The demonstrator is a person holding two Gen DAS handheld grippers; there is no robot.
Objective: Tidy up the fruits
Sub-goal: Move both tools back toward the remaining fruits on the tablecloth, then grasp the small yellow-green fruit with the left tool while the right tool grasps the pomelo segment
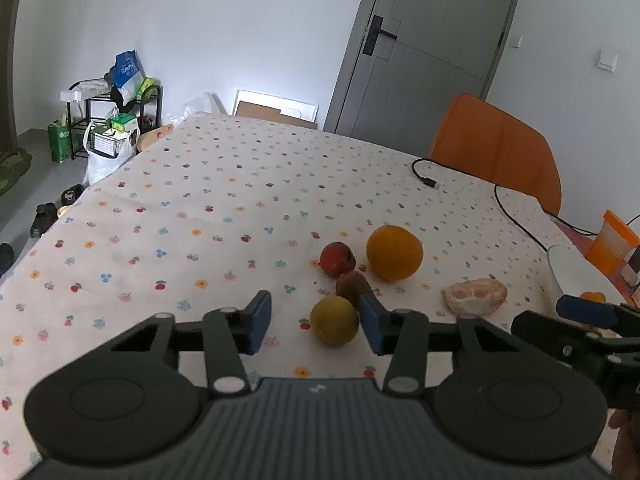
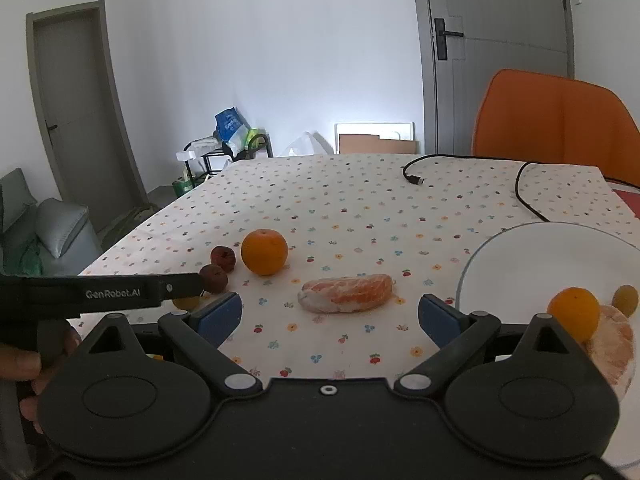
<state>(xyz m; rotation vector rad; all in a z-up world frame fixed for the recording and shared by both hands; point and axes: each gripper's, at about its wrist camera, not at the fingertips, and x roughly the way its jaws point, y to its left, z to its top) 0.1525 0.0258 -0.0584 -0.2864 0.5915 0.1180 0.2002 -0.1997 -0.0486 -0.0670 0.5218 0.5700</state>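
On the flowered tablecloth lie a large orange (image 1: 394, 253), two small dark red fruits (image 1: 337, 259) (image 1: 351, 285), a small yellow-green fruit (image 1: 334, 320) and a peeled citrus piece (image 1: 475, 296). My left gripper (image 1: 316, 326) is open, its pads either side of the yellow-green fruit, not closed on it. My right gripper (image 2: 330, 314) is open and empty, just before the peeled piece (image 2: 346, 293). A white plate (image 2: 532, 256) at the right holds a small orange (image 2: 574, 312), a peeled citrus (image 2: 614, 344) and a small yellow-green fruit (image 2: 626, 299).
A black USB cable (image 2: 416, 179) lies across the far right of the table. An orange chair (image 2: 556, 120) stands behind it. An orange cup (image 1: 614, 246) stands by the plate at the right edge. Shelves and bags stand on the floor at far left.
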